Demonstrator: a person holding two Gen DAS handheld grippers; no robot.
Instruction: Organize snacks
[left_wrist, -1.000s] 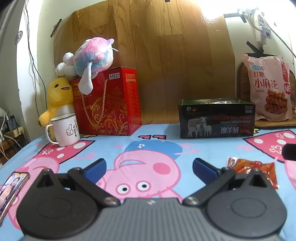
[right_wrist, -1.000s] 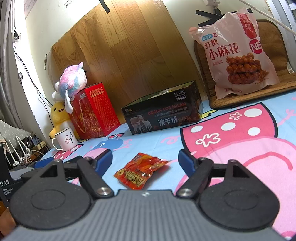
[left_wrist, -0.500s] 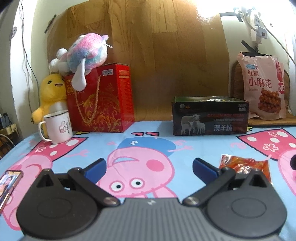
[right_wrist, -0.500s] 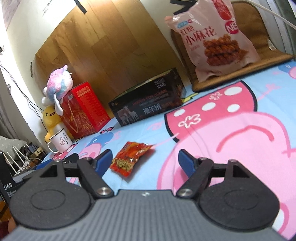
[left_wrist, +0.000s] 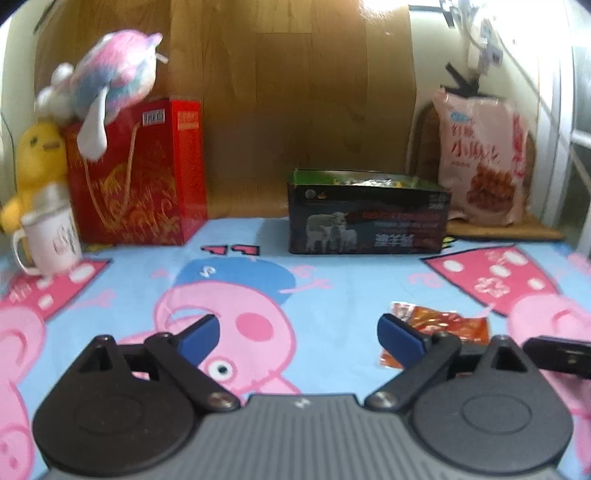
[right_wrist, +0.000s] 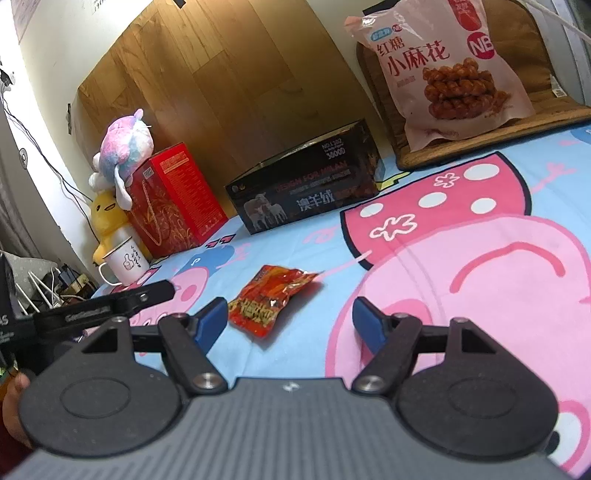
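A small red-orange snack packet (right_wrist: 273, 295) lies flat on the cartoon tablecloth; in the left wrist view it (left_wrist: 443, 321) sits just behind my right fingertip. A dark open box (left_wrist: 369, 218) with sheep printed on it stands at the back, also in the right wrist view (right_wrist: 306, 188); shiny wrappers show inside. A big pink snack bag (left_wrist: 484, 155) leans at the back right, also in the right wrist view (right_wrist: 443, 66). My left gripper (left_wrist: 297, 332) is open and empty. My right gripper (right_wrist: 288, 317) is open and empty, the packet just ahead near its left finger.
A red gift box (left_wrist: 140, 177) with a plush toy (left_wrist: 107, 77) on top, a yellow duck (left_wrist: 37, 162) and a white mug (left_wrist: 48, 236) stand at the back left. The left gripper's body (right_wrist: 110, 299) shows at the right wrist view's left.
The left gripper has swung left to right, so the box and packet moved towards centre. The right gripper has shifted, bringing the packet closer between its fingers. Both stay open.
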